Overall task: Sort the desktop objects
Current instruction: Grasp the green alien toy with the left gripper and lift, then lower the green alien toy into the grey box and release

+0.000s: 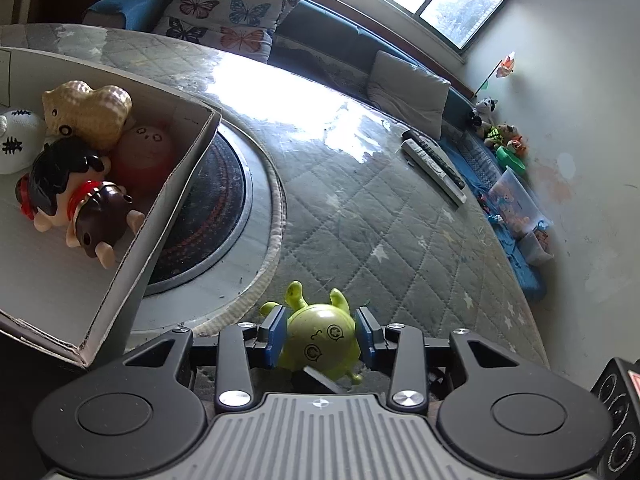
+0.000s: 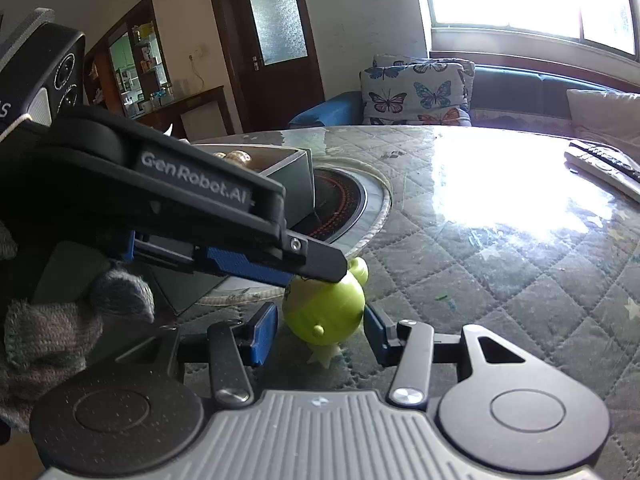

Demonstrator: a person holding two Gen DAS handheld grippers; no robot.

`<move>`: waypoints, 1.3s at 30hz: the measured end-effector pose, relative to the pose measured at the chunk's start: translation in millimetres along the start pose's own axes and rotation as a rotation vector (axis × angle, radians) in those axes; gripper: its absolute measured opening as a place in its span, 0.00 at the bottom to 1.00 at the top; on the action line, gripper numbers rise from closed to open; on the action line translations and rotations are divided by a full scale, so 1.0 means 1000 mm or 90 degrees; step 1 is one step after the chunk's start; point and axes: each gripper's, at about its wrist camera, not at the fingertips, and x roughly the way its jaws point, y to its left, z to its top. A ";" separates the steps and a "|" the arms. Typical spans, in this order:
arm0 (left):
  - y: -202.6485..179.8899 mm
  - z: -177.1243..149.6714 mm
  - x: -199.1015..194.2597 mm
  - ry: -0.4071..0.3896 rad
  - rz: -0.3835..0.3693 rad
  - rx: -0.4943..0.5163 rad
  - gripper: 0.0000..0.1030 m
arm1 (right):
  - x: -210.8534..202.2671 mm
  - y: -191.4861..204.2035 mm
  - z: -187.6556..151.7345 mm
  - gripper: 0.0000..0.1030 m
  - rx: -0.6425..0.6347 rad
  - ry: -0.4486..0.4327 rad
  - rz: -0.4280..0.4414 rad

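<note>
A lime-green toy figure (image 1: pixel 324 338) with a drawn face sits between the blue pads of my left gripper (image 1: pixel 322 334), which is shut on it just above the table. In the right wrist view the same green toy (image 2: pixel 326 312) lies between my right gripper's (image 2: pixel 320 332) pads, which stand apart from it, open. The left gripper (image 2: pixel 276 270) reaches in from the left and grips the toy's top. A cardboard box (image 1: pixel 176 184) at the left holds several toys: a peanut figure (image 1: pixel 90 110), a black-haired doll (image 1: pixel 60 172), a brown pig (image 1: pixel 102 216) and a white ball (image 1: pixel 18 140).
The round table has a quilted grey cover (image 1: pixel 400 232) under glass, with an inset cooktop (image 1: pixel 212 208) beside the box. Two remote controls (image 1: pixel 434 164) lie at the far side. A sofa with butterfly cushions (image 1: pixel 224 8) stands behind.
</note>
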 end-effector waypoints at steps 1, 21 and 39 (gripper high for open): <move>0.000 0.000 0.001 0.001 -0.003 -0.003 0.42 | 0.002 -0.001 0.002 0.47 0.003 0.001 -0.001; -0.008 -0.002 -0.055 -0.110 -0.027 0.029 0.43 | -0.025 0.032 0.031 0.47 -0.076 -0.049 -0.012; 0.147 0.065 -0.128 -0.187 0.080 -0.129 0.41 | 0.096 0.147 0.124 0.47 -0.171 0.000 0.185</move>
